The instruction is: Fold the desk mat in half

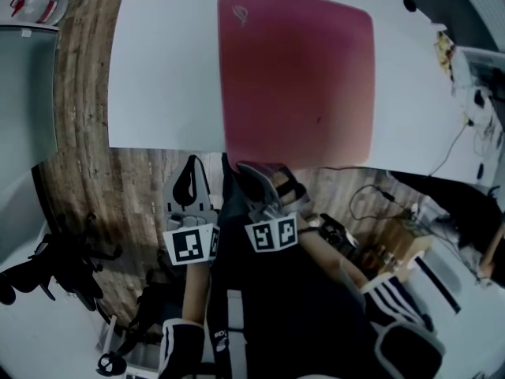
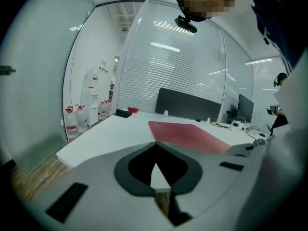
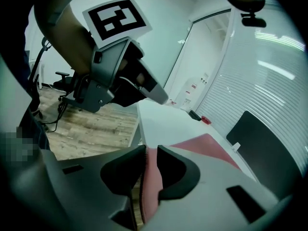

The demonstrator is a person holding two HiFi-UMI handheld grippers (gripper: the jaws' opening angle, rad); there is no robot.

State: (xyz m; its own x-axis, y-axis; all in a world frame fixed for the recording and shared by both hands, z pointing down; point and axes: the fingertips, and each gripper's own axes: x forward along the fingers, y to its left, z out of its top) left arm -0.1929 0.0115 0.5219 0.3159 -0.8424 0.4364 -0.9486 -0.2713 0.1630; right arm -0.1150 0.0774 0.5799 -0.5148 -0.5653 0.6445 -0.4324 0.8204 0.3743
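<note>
Desk mat [image 1: 296,77], near edge overhanging the table [image 1: 158,77], is pinched by right gripper [image 3: 151,149].

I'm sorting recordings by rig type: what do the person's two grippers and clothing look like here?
The left gripper and right gripper look alike: light grey moulded bodies with curved black pads lining the jaws. Each carries a white cube printed with black square markers. No cables to them are visible. The person wears dark clothing.

No legible txt or labels.
</note>
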